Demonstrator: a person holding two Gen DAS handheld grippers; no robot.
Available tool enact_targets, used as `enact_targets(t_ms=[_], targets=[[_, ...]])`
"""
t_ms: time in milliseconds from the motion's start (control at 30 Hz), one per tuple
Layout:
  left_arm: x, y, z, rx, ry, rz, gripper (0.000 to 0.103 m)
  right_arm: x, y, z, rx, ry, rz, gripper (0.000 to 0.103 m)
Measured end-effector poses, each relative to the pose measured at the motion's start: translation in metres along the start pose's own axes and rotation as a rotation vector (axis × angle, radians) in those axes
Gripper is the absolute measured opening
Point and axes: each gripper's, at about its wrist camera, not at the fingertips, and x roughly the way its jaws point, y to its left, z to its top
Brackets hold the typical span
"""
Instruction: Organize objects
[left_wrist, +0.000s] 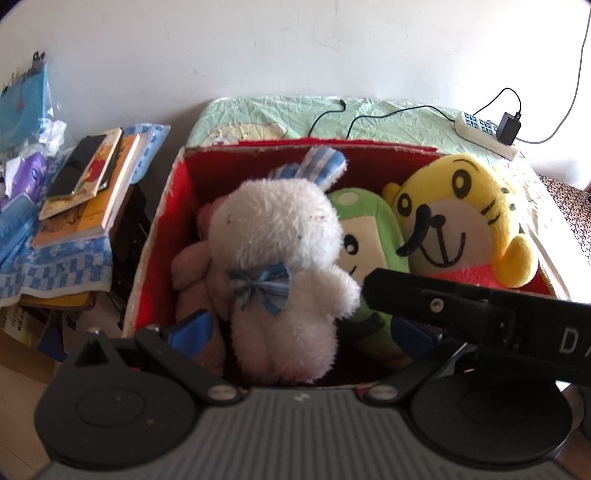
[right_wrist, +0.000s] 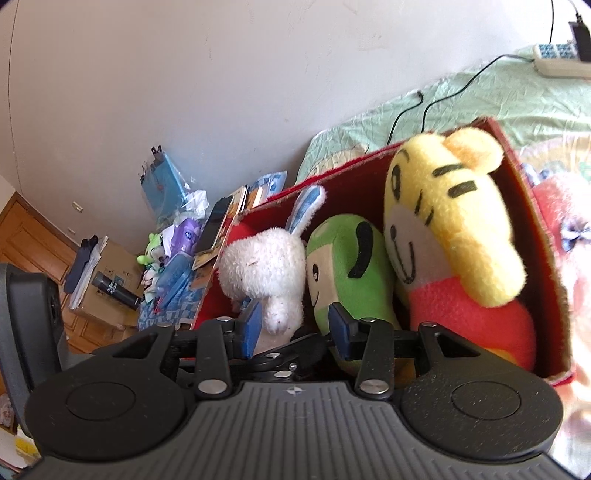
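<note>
Red-lined cardboard box (left_wrist: 177, 206) on the bed (left_wrist: 406, 118) holds four plush toys, left to right: brown bear (left_wrist: 192, 266) against the left wall, fluffy white rabbit (left_wrist: 280, 266) with blue bow and checked ear, green toy (left_wrist: 369, 229), yellow tiger (left_wrist: 454, 218) in the right corner. Left hand-held gripper (left_wrist: 301, 328) is spread wide, blue pads either side of the rabbit, contact unclear; right hand-held gripper (right_wrist: 297, 328) is open narrower at the box's near edge, empty, before rabbit and green toy. Left of the box: stacked books (left_wrist: 85, 195) on checked blue cloth (left_wrist: 55, 269); power strip (left_wrist: 484, 133) on the wrinkled green bedspread, plain white wall behind.
</note>
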Motion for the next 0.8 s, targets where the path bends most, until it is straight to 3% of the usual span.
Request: enact_targets(t_ms=[400, 800], targets=[[-0.023, -0.007, 0.001, -0.017, -0.025, 0.062, 0.103, -0.032, 0.009, -0.002, -0.033, -0.061, -0.003, 0.045], [-0.042, -0.015, -0.011, -0.066, -0.013, 0.160, 0.103, -0.042, 0.007, -0.006, -0.068, 0.000, 0.057, 0.045]])
